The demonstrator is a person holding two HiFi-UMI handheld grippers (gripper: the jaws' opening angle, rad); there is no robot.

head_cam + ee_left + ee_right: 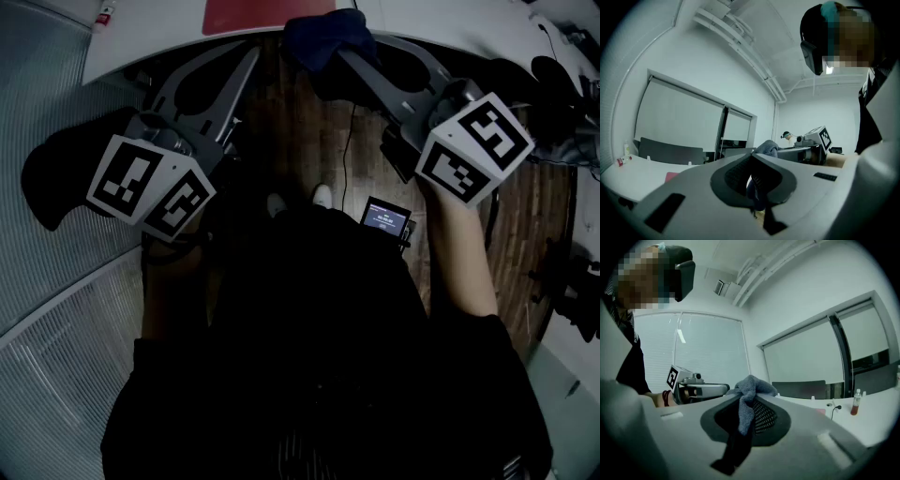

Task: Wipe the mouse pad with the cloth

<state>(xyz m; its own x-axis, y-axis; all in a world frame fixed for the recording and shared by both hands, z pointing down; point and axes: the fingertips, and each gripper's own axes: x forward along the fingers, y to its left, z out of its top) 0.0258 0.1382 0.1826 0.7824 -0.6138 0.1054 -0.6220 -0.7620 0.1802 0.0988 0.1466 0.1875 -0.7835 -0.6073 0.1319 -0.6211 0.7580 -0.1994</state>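
The red mouse pad (pixel 267 14) lies on the white table (pixel 150 33) at the top of the head view; a pink sliver of it (pixel 671 176) shows in the left gripper view. A dark blue cloth (pixel 328 37) hangs bunched just off the table's edge. My right gripper (pixel 345 52) is shut on the cloth (pixel 750 399), which drapes over its jaws. My left gripper (pixel 251 54) is beside it on the left, apart from the cloth, jaws together with nothing in them. Both are held up near the person's body.
A small screen device (pixel 384 220) hangs at the person's waist, above a wooden floor. A black chair (pixel 56 178) is at the left. A red bottle (pixel 855 406) and a cable (pixel 834 409) are on the table; grey chair backs (pixel 670 152) line its far side.
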